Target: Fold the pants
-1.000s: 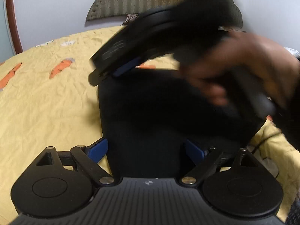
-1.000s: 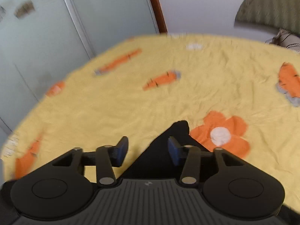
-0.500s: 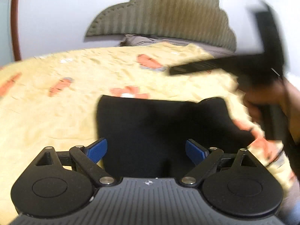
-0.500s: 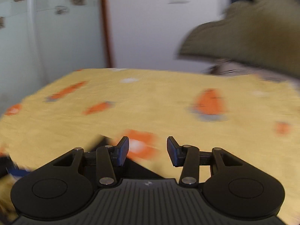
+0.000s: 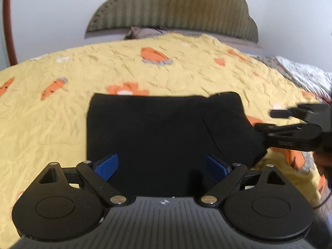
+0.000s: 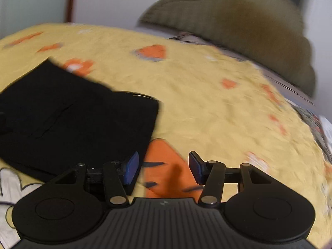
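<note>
A pale wall [image 5: 51, 16] backs the scene, with a scalloped olive headboard [image 5: 172, 8] against it and a reddish-brown curved trim [image 5: 8, 31] at far left. The bed is covered by a yellow bedspread [image 5: 51, 124] printed with orange carrots and flowers. On it, near the front edge, lie the black pants [image 5: 161, 128], folded into a flat, roughly rectangular stack whose long axis runs left to right across the left wrist view. The left gripper [image 5: 161, 167] hovers above the stack, jaws spread wide, gripping nothing. The right gripper [image 6: 162, 168], beside the stack's right edge over an orange carrot, has just been opening; nothing lies between its blue pads [image 6: 131, 166].
</note>
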The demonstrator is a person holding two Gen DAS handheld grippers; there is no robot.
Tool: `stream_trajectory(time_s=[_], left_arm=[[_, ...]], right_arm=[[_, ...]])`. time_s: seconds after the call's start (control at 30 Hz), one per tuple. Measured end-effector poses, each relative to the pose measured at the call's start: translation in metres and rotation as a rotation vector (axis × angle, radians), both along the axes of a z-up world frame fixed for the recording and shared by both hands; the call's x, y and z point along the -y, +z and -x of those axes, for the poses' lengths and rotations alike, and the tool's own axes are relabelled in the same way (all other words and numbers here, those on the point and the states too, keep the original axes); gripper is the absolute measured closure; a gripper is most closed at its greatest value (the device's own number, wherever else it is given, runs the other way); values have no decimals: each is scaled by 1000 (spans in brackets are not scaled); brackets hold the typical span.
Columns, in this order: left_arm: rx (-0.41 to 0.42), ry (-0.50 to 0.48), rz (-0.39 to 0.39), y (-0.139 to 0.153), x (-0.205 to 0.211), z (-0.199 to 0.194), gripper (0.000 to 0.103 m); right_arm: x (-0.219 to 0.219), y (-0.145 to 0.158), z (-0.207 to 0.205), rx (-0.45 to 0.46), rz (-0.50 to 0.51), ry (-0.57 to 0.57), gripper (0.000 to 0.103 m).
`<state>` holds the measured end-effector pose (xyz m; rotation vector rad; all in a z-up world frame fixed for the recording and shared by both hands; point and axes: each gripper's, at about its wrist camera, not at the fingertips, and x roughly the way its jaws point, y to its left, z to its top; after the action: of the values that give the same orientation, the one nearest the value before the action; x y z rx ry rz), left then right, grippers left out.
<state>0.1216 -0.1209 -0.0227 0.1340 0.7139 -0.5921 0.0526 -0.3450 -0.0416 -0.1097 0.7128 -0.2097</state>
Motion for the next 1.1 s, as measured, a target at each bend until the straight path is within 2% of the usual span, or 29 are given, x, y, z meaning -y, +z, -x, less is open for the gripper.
stream_trajectory(time_s=[0.07, 0.17, 0.27, 0.37, 0.57, 0.67, 0.7, 0.73, 0.83, 1.0, 1.1], left_arm=[[-22, 21, 7, -1, 1, -6, 10], [-107, 41, 55, -4, 2, -15, 10], [-147, 65, 98, -4, 6, -16, 10], [-125, 77, 79, -3, 14, -11, 10], [-44, 63, 30, 6, 23, 0, 10], [-42, 64, 20, 7, 26, -2, 10], [-50, 67, 19, 6, 28, -3, 10], [-57, 69, 18, 6, 29, -4, 10], [-63, 72, 23, 9, 33, -6, 10], [-45, 52, 18, 17, 41, -3, 10], [-48, 31, 3, 14, 48, -2, 10]], right_arm=[[11, 13, 24, 105, -154, 3, 51], [15, 19, 51, 193, -366, 45, 51], [15, 13, 60, 196, -491, 67, 51], [16, 7, 60, 196, -572, 68, 51], [16, -7, 49, 139, -597, 23, 52], [12, -7, 51, 155, -622, 44, 66], [12, -6, 51, 160, -613, 44, 80], [13, -6, 51, 163, -617, 41, 89], [18, -9, 50, 179, -641, 30, 96], [23, 2, 64, 224, -604, -2, 98], [22, -6, 60, 163, -563, -5, 98]])
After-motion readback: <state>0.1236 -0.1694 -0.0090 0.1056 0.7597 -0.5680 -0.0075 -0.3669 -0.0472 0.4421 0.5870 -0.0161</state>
